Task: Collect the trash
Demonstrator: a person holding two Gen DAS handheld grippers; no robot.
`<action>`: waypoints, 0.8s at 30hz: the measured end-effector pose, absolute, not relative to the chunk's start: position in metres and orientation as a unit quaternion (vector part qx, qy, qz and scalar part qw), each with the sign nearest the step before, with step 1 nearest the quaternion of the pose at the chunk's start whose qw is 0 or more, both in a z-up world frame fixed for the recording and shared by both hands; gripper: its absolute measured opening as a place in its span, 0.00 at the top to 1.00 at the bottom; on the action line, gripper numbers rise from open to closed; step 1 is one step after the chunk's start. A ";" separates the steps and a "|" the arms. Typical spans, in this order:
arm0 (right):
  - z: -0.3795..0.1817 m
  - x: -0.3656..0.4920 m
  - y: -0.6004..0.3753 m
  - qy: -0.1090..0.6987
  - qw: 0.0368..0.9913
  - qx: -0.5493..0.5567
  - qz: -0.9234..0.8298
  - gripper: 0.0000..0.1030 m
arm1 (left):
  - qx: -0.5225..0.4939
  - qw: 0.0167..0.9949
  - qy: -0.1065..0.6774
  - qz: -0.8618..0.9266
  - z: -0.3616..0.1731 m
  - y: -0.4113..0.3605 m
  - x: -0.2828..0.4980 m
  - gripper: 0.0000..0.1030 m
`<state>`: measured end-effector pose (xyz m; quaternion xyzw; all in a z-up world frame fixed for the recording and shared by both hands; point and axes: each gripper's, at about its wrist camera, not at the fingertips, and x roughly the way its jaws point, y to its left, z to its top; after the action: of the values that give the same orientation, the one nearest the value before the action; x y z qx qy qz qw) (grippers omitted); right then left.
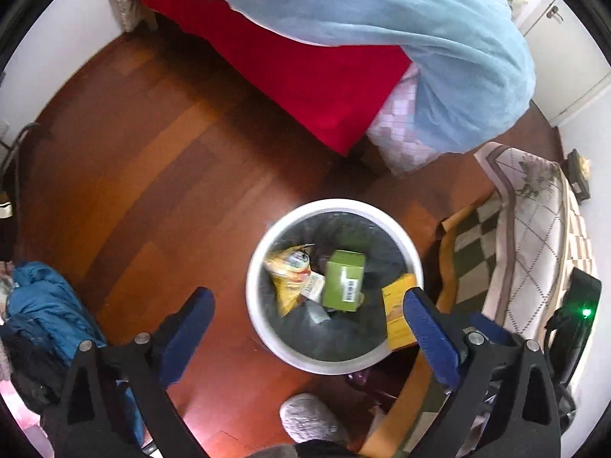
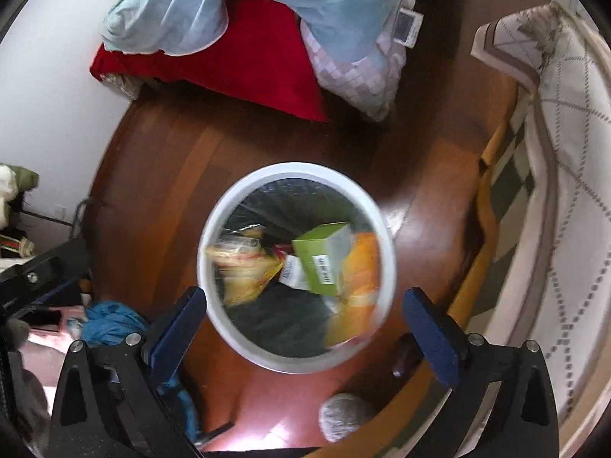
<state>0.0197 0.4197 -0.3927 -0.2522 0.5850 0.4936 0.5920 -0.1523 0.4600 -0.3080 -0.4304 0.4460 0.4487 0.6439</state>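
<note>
One green box (image 1: 343,280) in bin (image 1: 263,328)

Your left gripper (image 1: 307,313) has two black triangular arms, each with a long triangular cut-out, rising from 7 and 5 o'clock. Each arm carries two round silver screws near its top. Your fingers (image 1: 429,337) are faced with dark blue, finely textured pads, rounded at the tips.

Your right gripper (image 2: 305,311) is built the same: black cut-out arms, paired silver screws, blue pads (image 2: 433,339) on the fingers. At 9 o'clock in the right view, your other gripper (image 2: 42,271) shows as a black bar with one silver screw.

At 6 o'clock you wear a grey fuzzy slipper (image 1: 307,418).
</note>
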 end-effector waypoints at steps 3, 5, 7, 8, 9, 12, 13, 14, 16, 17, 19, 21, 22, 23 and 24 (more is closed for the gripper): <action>-0.382 0.020 0.413 0.571 0.601 -0.266 0.492 0.00 | -0.397 0.645 0.447 0.477 -0.299 0.445 -0.160 0.02; -0.369 0.018 0.405 0.556 0.611 -0.277 0.490 0.00 | -0.382 0.644 0.449 0.488 -0.294 0.434 -0.165 0.02; -0.358 0.019 0.398 0.551 0.614 -0.278 0.493 0.00 | -0.370 0.645 0.445 0.499 -0.285 0.420 -0.171 0.02; -0.352 0.017 0.393 0.546 0.616 -0.283 0.493 0.00 | -0.366 0.645 0.442 0.504 -0.281 0.413 -0.175 0.02; -0.342 0.015 0.386 0.538 0.620 -0.286 0.495 0.00 | -0.363 0.646 0.438 0.509 -0.276 0.407 -0.178 0.02; -0.316 0.010 0.367 0.522 0.627 -0.286 0.503 0.00 | -0.350 0.651 0.430 0.518 -0.259 0.384 -0.185 0.02; -0.309 0.008 0.361 0.518 0.629 -0.285 0.504 0.00 | -0.348 0.653 0.428 0.519 -0.254 0.378 -0.186 0.02; -0.302 0.006 0.354 0.515 0.630 -0.284 0.507 0.00 | -0.345 0.657 0.424 0.520 -0.247 0.370 -0.188 0.02; -0.287 0.002 0.338 0.509 0.630 -0.280 0.515 0.00 | -0.339 0.662 0.417 0.522 -0.234 0.357 -0.192 0.02; -0.279 -0.001 0.329 0.504 0.632 -0.279 0.518 0.00 | -0.334 0.666 0.415 0.523 -0.226 0.350 -0.195 0.02; -0.263 -0.005 0.312 0.494 0.636 -0.273 0.526 0.00 | -0.325 0.674 0.406 0.525 -0.210 0.334 -0.199 0.02; -0.245 -0.008 0.296 0.488 0.640 -0.264 0.532 0.00 | -0.318 0.681 0.399 0.526 -0.196 0.319 -0.202 0.02; -0.236 -0.010 0.287 0.484 0.641 -0.257 0.537 0.00 | -0.315 0.684 0.396 0.525 -0.191 0.313 -0.203 0.02; -0.226 -0.011 0.278 0.480 0.644 -0.252 0.541 0.00 | -0.311 0.688 0.393 0.525 -0.184 0.305 -0.204 0.02; -0.217 -0.012 0.270 0.474 0.646 -0.246 0.545 0.00 | -0.305 0.693 0.389 0.524 -0.175 0.296 -0.206 0.02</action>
<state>-0.0117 0.2696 -0.2168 -0.2463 0.4741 0.5446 0.6465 -0.2057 0.2962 -0.1754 -0.3051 0.3888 0.5243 0.6934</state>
